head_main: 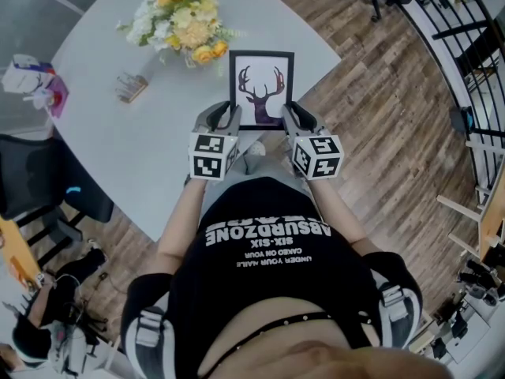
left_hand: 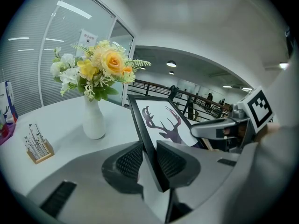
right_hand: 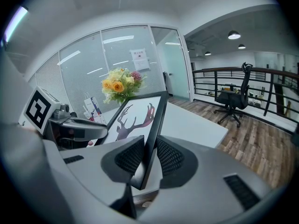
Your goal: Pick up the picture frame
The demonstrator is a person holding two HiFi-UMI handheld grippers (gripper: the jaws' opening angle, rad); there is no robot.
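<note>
Head view shows the picture frame [head_main: 261, 90] over the table [head_main: 118, 148] near its front edge, long axis running away from the person. The 2 grippers flank it evenly: the left gripper [head_main: 229, 113] clamps its left edge and the right gripper [head_main: 289, 110] its right edge, both near the lower corners.

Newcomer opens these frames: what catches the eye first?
The black picture frame with a purple antlered deer print, near the front edge of the pale grey table, is clamped on its side edges by the left gripper and the right gripper. Behind it, a yellow and white flower bouquet in a white vase stands out.
</note>
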